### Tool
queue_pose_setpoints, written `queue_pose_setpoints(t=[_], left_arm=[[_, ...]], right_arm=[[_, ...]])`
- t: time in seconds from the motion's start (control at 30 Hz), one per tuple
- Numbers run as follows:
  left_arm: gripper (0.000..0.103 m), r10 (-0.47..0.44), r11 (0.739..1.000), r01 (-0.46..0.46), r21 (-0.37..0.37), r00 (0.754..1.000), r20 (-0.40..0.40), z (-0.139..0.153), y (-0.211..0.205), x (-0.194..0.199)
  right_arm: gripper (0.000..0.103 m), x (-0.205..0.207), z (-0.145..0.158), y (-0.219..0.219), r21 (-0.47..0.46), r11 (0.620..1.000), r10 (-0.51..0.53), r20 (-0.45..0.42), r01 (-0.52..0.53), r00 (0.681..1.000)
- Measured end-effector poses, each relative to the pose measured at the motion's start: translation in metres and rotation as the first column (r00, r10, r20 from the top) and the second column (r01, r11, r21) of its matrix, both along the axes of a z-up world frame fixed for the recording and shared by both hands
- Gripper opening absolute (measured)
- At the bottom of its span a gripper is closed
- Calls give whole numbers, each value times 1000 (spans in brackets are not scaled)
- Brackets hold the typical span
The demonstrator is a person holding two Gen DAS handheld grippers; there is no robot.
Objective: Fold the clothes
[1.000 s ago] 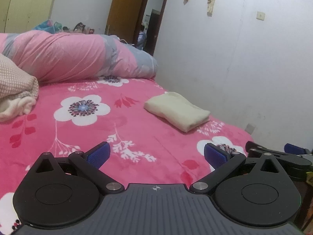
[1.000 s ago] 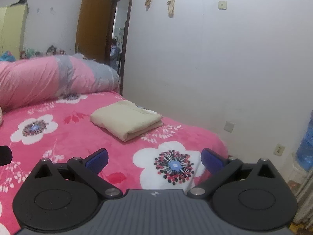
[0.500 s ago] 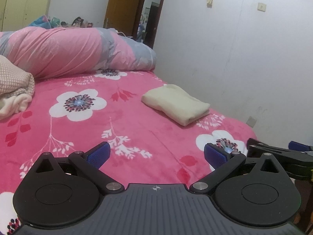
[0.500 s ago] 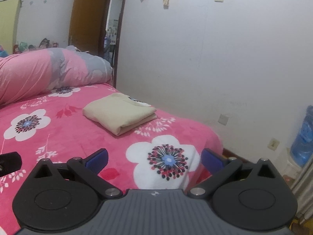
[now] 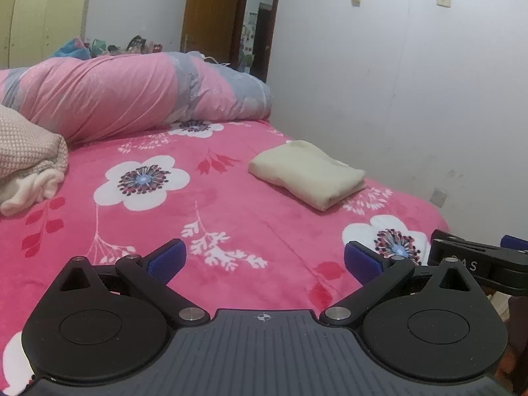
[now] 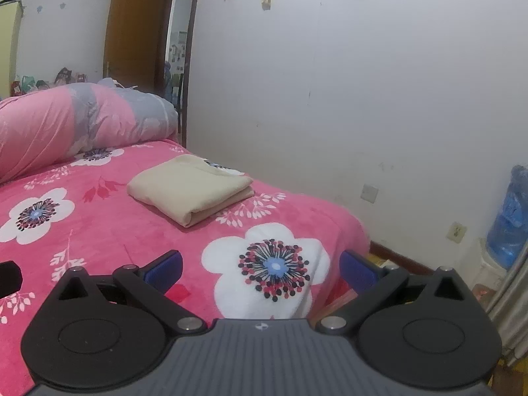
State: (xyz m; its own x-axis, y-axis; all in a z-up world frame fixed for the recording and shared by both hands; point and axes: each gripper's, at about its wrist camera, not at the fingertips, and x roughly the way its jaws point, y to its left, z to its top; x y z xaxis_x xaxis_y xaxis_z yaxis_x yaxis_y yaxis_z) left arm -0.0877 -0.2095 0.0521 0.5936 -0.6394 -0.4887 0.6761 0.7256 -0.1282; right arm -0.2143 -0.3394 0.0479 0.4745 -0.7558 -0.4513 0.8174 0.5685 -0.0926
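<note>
We hold our left gripper (image 5: 263,260) low over the near end of the bed (image 5: 231,217), its jaws spread wide with nothing between the blue pads (image 5: 165,260). Our right gripper (image 6: 260,265) hovers just beside it over the bed's near right corner, jaws likewise wide apart and empty; its black tip shows at the right edge of the left wrist view.

The folded cream garment (image 5: 308,173) lies flat on the pink flowered bedspread (image 6: 99,227), well ahead of both grippers and close to the bed's edge by the white wall (image 6: 379,82). From the right wrist view we see it as a neat rectangle with its folded edge toward us and a bit of printed pattern peeking out at its far side.

At the far end of the bed a rolled pink and grey quilt (image 5: 132,95) lies across its width. On the left, a checked pinkish blanket (image 5: 28,161) with a fleecy cream underside sits bunched on the bedspread, well apart from the cream garment. A brown door (image 6: 135,29) stands open beyond the quilt, and a blue water bottle (image 6: 510,217) stands on the floor by the wall to the right.
</note>
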Motion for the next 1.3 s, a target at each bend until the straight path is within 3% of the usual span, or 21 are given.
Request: queue_pose_setpoints(t=[1.3], left_arm=[[103, -10, 1000, 9, 17, 1000, 13, -3, -8, -7]], right_arm=[[103, -5, -3, -1, 1, 1000, 10, -11, -10, 1000]])
